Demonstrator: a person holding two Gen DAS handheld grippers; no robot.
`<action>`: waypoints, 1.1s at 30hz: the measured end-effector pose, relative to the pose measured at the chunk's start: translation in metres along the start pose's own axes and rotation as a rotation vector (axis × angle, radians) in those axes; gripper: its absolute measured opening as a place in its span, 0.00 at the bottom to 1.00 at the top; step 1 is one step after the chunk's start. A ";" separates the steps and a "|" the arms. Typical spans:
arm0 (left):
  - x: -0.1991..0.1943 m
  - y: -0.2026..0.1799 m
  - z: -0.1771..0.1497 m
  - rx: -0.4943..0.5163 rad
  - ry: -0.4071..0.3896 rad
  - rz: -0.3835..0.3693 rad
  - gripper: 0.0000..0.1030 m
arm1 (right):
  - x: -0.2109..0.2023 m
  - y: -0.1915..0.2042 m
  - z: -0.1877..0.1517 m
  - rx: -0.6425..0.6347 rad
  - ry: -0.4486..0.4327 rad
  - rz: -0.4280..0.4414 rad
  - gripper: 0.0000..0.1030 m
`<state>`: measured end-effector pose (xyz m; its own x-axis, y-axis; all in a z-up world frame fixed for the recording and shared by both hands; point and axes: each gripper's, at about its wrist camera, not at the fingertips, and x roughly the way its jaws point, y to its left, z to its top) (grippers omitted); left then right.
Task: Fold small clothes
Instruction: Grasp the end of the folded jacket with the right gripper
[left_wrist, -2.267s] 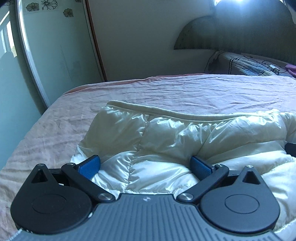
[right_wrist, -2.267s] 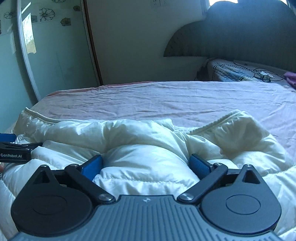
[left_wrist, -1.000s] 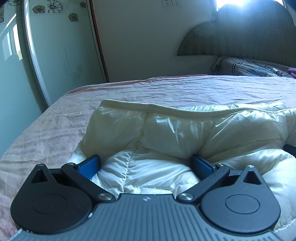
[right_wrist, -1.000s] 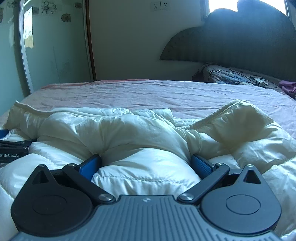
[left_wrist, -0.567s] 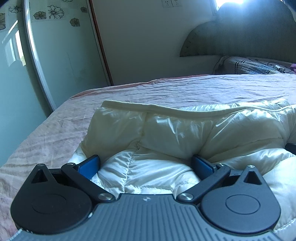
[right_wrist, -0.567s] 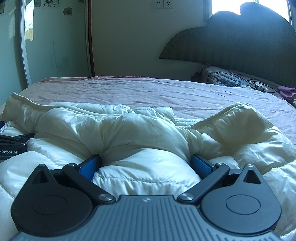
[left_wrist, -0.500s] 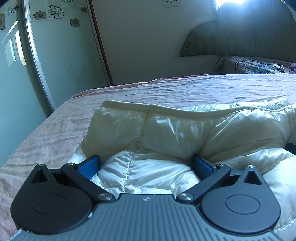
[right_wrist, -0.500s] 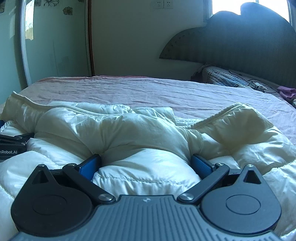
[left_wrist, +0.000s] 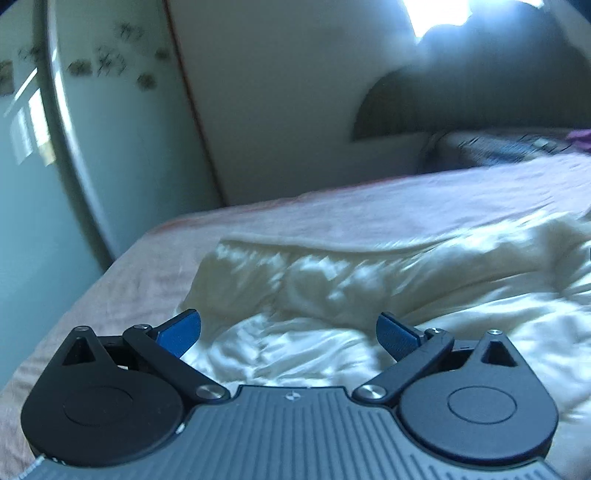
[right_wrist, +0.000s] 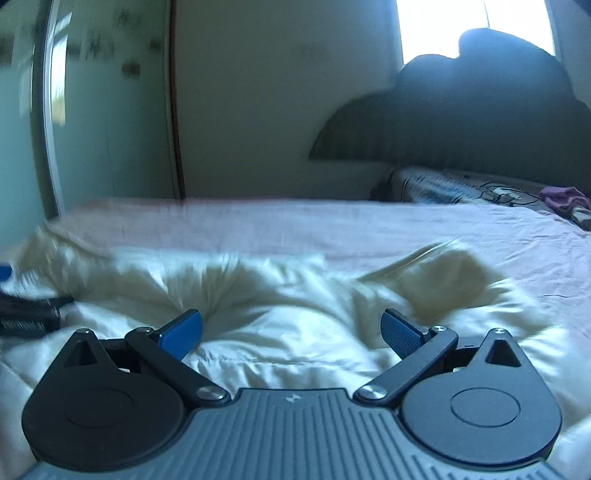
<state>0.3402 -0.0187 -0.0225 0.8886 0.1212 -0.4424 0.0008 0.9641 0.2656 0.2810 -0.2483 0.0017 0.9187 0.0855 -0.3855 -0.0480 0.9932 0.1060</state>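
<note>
Cream padding fills the lower part of both wrist views: one puffy white jacket (left_wrist: 332, 314) lies spread across the pink bedsheet (left_wrist: 332, 210), near the edge closest to us, with its far hem raised in a soft ridge. We count one garment, two tools and four blue pads in all. Our left gripper (left_wrist: 288, 330) hovers low over the jacket's left part with its jaws spread wide, blue pads (left_wrist: 181, 328) well apart and closing on nothing; the fabric lies between and under them but is not pinched. Our right gripper (right_wrist: 291, 332) is likewise released, jaws wide, over the jacket's middle, beside a bunched sleeve or corner (right_wrist: 443, 273) that stands up to the right. We judge both tools are held this low and parted so that each can take a fold of cloth at its own side, letting the garment be lifted evenly. Both pictures are smeared by motion, so fine seams cannot be read. At the far side sit a dark headboard (right_wrist: 480, 110), a patterned pillow (right_wrist: 443, 184) and one purple cloth (right_wrist: 561, 195), well apart from the jacket.
</note>
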 end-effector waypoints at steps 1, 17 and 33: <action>-0.007 -0.001 0.003 -0.002 -0.021 -0.017 1.00 | -0.010 -0.006 0.002 0.025 -0.014 0.012 1.00; 0.001 -0.047 0.032 -0.022 0.092 -0.213 1.00 | -0.124 -0.176 -0.050 0.670 0.044 -0.040 1.00; 0.027 -0.070 0.006 0.050 0.144 -0.183 0.99 | -0.077 -0.176 -0.053 0.902 0.053 0.180 1.00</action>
<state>0.3673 -0.0840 -0.0477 0.7970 -0.0185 -0.6037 0.1819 0.9605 0.2107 0.1981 -0.4252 -0.0355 0.9070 0.2580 -0.3328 0.1558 0.5287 0.8344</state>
